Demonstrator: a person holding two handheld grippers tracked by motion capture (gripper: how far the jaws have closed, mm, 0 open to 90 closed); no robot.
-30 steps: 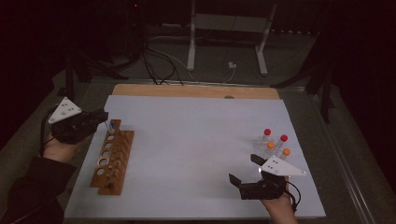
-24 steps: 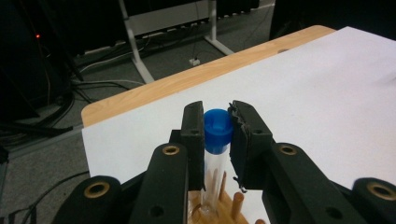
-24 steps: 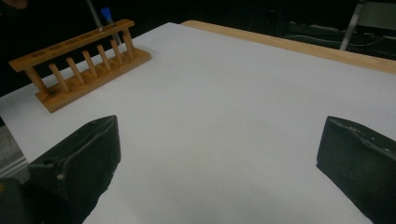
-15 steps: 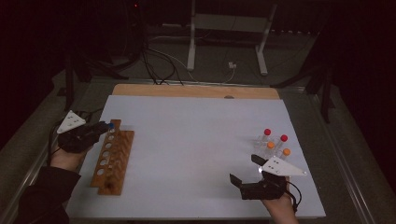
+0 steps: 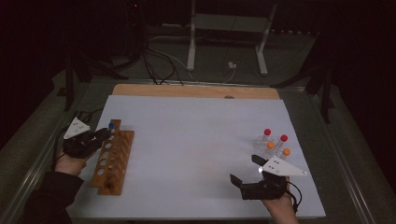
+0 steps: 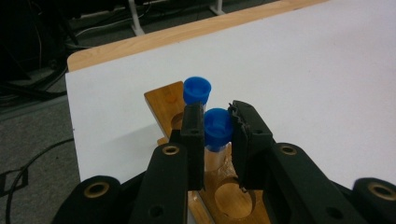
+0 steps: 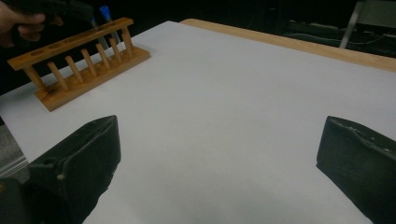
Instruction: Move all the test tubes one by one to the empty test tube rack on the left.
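Left gripper view: left claw clamps blue-capped tube upright, cap up, over rack.

blue-capped tube in black left gripper, brown wooden rack, white table sheet.

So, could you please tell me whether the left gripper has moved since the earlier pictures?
Yes. The left gripper has come down toward the far end of the wooden tube rack, shut on a blue-capped tube over a rack hole.
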